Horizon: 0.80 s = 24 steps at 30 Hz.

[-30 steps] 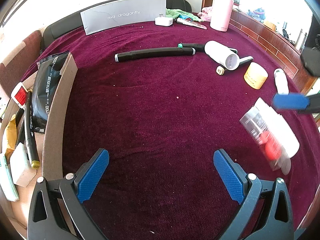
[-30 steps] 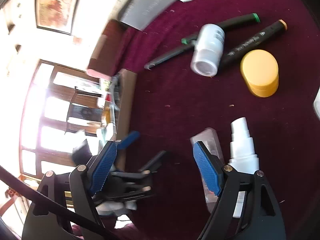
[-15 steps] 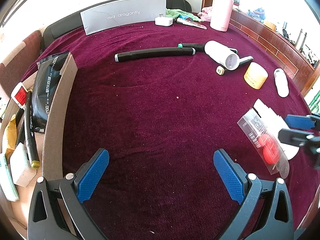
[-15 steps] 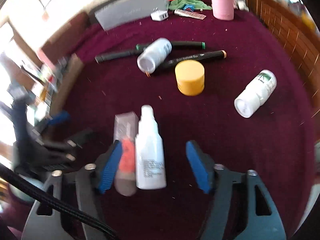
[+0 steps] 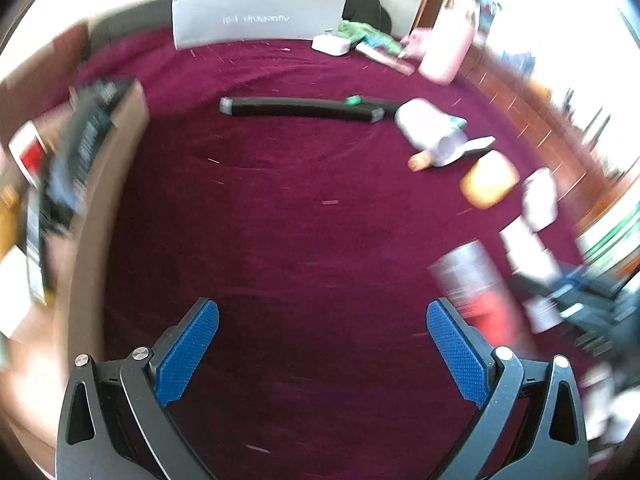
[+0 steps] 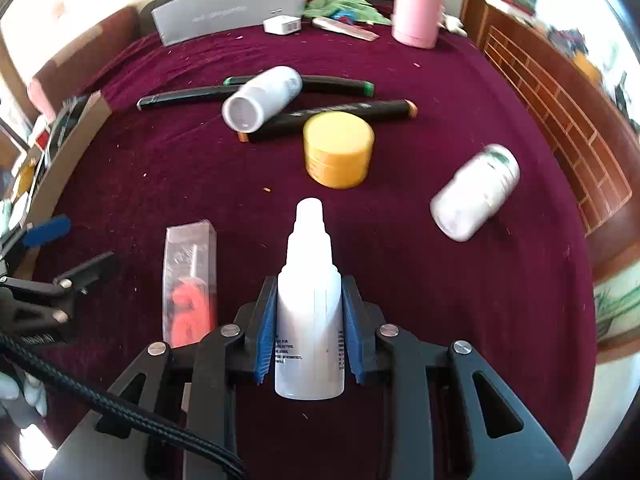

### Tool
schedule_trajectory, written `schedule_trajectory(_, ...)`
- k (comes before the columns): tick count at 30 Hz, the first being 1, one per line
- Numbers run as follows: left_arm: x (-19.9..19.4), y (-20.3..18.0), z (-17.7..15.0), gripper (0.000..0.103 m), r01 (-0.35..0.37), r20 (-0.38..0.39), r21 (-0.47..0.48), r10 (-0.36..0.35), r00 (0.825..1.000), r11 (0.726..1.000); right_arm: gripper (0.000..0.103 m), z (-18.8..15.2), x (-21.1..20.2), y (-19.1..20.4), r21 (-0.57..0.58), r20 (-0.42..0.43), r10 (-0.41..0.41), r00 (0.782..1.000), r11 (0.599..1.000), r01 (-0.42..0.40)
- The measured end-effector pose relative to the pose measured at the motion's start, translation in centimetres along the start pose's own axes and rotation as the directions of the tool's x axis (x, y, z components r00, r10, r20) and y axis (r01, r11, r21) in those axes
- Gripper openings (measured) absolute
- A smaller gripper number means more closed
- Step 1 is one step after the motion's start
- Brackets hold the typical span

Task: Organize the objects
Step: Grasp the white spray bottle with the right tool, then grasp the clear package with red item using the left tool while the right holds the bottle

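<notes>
A white spray bottle [image 6: 308, 240] lies on the maroon cloth [image 6: 420, 280], nozzle pointing away. My right gripper [image 6: 309, 300] has its jaws closing around the bottle's body, and both blue pads [image 6: 266, 320] lie against its sides. Left of it is a clear packet with a red item [image 6: 190, 280], seen blurred in the left wrist view as the packet [image 5: 476, 292]. My left gripper [image 5: 322, 312] hangs open over bare cloth with nothing between its fingers. A cardboard box [image 5: 116, 184] holding several items stands at the left.
A yellow jar [image 6: 338, 148], two lying white bottles [image 6: 262, 96] [image 6: 476, 196] and black markers [image 6: 332, 114] sit further back. A grey box [image 6: 228, 12] and a pink tumbler [image 6: 418, 4] stand at the far edge. A wooden rail [image 6: 560, 120] borders the right side.
My right gripper swung round to line up with the spray bottle and its jaws came in from wide apart to the bottle's sides. The left wrist view rolled a little and blurred.
</notes>
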<state>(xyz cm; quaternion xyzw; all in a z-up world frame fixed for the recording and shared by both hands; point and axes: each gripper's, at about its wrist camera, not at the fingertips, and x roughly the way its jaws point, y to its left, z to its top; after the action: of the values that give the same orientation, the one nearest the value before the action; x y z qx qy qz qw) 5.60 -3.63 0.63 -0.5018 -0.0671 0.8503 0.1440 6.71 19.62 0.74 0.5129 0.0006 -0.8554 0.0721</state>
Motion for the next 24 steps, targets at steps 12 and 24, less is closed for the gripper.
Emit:
schedule_trajectory(12, 2.5, -8.3, 0.1, 0.101, -0.066, -0.016, 0.128, 0.069, 0.998, 0.99, 0.027, -1.6, -1.2, -3.2, 0.102, 0.026, 0.081, 0.996, 0.991, -0.084)
schedule_trajectory(24, 2.3, -9.3, -0.1, 0.05, -0.125, -0.025, 0.341, 0.142, 0.99, 0.932, 0.027, -2.0, -1.5, -4.6, 0.126, 0.045, 0.097, 0.994, 0.987, -0.102)
